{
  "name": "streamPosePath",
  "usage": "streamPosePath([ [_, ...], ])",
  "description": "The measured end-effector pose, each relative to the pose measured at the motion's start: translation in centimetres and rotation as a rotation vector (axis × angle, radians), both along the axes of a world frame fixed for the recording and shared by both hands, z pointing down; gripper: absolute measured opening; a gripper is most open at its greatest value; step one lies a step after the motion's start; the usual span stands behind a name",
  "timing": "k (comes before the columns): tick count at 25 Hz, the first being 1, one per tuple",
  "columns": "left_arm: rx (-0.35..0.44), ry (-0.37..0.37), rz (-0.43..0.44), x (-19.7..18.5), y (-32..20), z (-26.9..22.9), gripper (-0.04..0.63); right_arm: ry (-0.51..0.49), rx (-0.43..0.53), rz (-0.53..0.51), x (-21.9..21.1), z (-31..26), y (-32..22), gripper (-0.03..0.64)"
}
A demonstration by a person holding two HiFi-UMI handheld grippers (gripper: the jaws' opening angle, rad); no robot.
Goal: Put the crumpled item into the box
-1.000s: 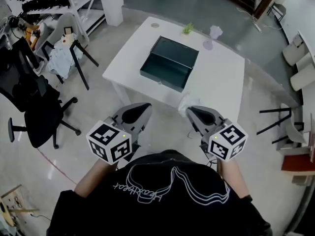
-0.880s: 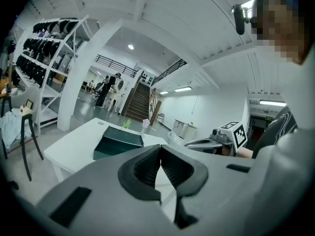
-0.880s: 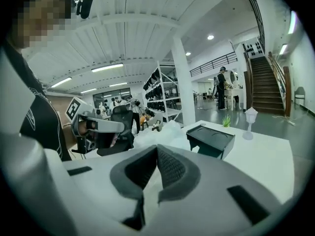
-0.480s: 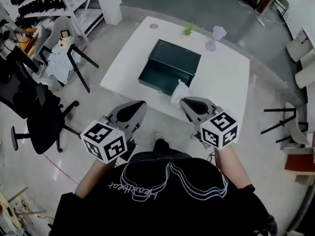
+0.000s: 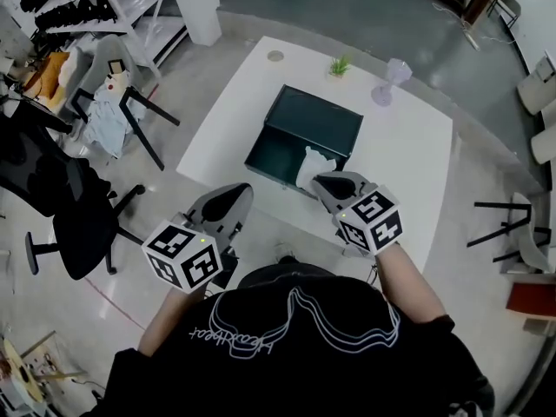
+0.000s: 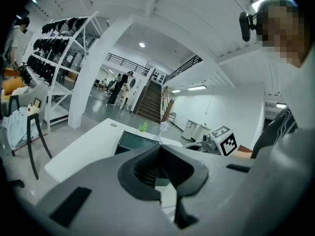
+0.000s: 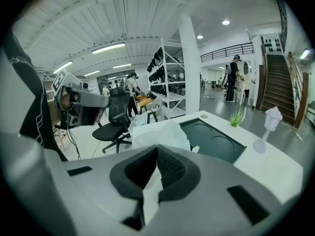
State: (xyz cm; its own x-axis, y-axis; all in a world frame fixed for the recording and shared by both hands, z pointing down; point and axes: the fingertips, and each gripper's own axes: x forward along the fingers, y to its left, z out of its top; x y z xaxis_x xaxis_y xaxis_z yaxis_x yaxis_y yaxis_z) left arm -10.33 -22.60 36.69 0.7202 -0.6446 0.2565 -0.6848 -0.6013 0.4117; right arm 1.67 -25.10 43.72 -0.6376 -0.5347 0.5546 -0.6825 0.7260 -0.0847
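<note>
Right tool (image 5: 320,181), crumpled item (image 5: 310,163) over white table (image 5: 408,168), grey floor (image 5: 365,16)

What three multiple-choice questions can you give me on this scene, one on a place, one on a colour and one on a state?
1. Where is the crumpled item?
A. On the floor
B. Beside the plant
C. At the near edge of the box

2. What colour is the box?
A. White
B. Dark green
C. Orange

3. What state is the right gripper in?
A. Shut on the crumpled item
B. Open and empty
C. Open around the box's wall

Answers:
1 C: the head view shows the white wad at the box's near wall, ahead of the right gripper.
2 B: its walls and inside are dark green against the white tabletop.
3 A: the right gripper view shows the jaws closed, with the white wad bulging from between them.
</note>
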Motion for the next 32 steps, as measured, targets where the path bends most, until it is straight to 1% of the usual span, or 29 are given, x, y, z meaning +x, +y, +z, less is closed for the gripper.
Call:
streamPosePath([
  [9,-0.036,-0.013,-0.05,-0.4,-3.0,1.4,0.005,0.111,-0.08,-0.073,-0.2,5.1,-3.2,0.006],
  [16,-0.065,-0.026,-0.073,-1.1,-4.7,2.9,0.005,0.174,-0.164,-0.091,-0.4,8.6,-4.8,0.006],
  [21,-0.074,-0.035,-0.063,-0.7,-5.7,3.7,0.005,0.238,-0.195,-0.118,-0.5,10.5,-5.4,0.008],
  [26,-0.083,-0.042,-0.061,-0.8,-6.1,4.1,0.005,0.304,-0.225,-0.137,-0.9,11.1,-5.6,0.009],
  [32,-0.088,-0.035,-0.05,-1.1,-6.1,3.9,0.005,0.335,-0.24,-0.139,-0.7,11.6,-5.4,0.022],
])
